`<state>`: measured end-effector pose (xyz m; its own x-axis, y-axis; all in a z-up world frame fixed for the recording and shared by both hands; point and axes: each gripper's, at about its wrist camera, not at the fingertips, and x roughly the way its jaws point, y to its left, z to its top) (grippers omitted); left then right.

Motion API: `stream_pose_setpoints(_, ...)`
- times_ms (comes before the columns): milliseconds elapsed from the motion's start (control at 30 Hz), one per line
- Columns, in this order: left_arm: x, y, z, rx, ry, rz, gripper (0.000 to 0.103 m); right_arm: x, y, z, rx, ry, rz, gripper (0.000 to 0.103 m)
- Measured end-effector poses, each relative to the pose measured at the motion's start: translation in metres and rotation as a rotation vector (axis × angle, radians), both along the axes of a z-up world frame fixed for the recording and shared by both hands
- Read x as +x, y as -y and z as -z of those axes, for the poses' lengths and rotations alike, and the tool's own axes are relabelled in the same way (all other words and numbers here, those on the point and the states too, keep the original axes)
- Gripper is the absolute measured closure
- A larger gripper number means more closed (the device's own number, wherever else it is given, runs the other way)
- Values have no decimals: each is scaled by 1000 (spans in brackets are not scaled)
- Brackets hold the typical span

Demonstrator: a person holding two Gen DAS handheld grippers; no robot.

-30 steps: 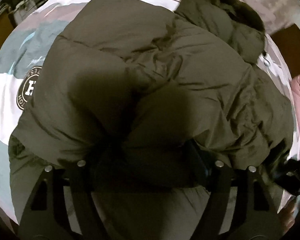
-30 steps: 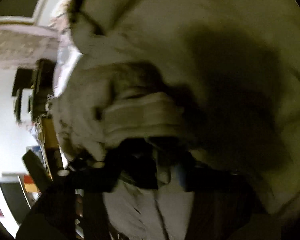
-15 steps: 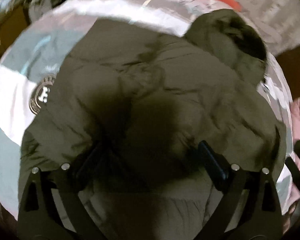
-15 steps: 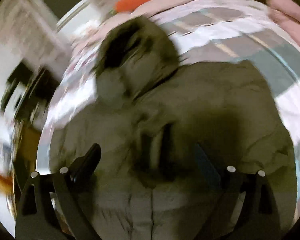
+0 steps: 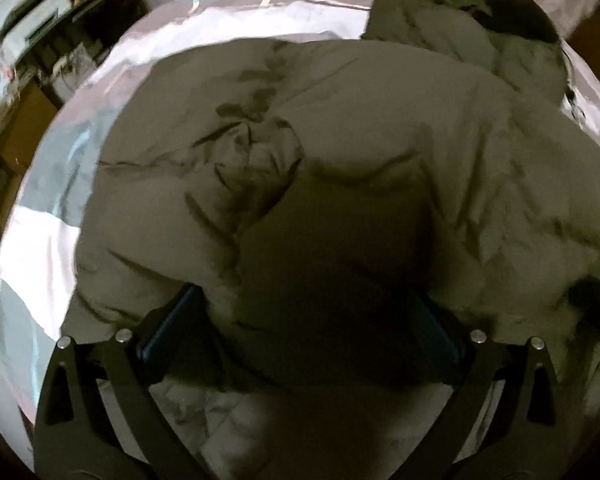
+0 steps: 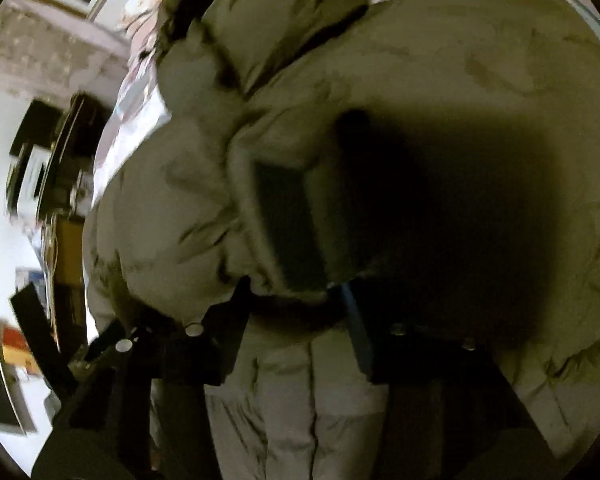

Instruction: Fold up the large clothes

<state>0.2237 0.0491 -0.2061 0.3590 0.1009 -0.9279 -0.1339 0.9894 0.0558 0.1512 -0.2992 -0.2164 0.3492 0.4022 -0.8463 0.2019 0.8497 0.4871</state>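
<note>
Half a second ago the right tool's jaws stood spread above the jacket; now they are closing on a thick fold at the ribbed cuff (image 6: 288, 224), with padding bunched between them. That olive puffer jacket (image 5: 340, 152) lies heaped on the bed (image 5: 48, 240), filling most of both views. Its hood (image 5: 472, 20) sits at about 1 o'clock in the left wrist view, at 12 o'clock in the right. The left tool (image 5: 300, 332) has drawn back a little and its jaws are spread wide, opening, with a shadowed bulge of jacket between them that the pads do not press. Only the left view shows the pale bedspread round the jacket from 8 to 12 o'clock (blurred); only the right view shows the right tool (image 6: 296, 320) and dark furniture (image 6: 56, 160) at 9 o'clock.
</note>
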Motion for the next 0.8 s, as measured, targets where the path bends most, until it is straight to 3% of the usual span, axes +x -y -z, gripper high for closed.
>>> stream_pose_setpoints(100, 9, 0, -5, 6, 3, -33, 2, 1, -6, -8, -68, 67, -25, 55)
stream_pose_setpoints(167, 1, 4, -10, 8, 5, -30, 2, -2, -5, -11, -84, 50, -39, 53)
stream_pose_setpoints(233, -16, 11, -19, -10, 29, 13, 2, -2, -8, -13, -80, 9, -47, 42)
stream_pose_setpoints(367, -57, 14, -29, 6, 66, 38, 2, -27, -10, -35, -137, 77, -26, 41)
stream_pose_setpoints(467, -91, 8, -27, -35, 63, 46, 2, -47, -18, -31, -183, 21, -107, 41)
stream_pose_setpoints(600, -118, -1, -3, 61, -3, 53, 2, -67, -27, 25, -206, -231, -217, 41)
stream_pose_setpoints(633, -120, -10, 8, 73, -44, 37, 2, -68, -29, 33, -214, -234, -242, 41)
stream_pose_setpoints(700, -124, -24, 11, 7, -58, 9, 2, -68, -31, 34, -229, -226, -282, 39)
stream_pose_setpoints(800, -137, -38, -4, -21, -44, -10, 2, -77, -22, 2, -220, -196, -239, 39)
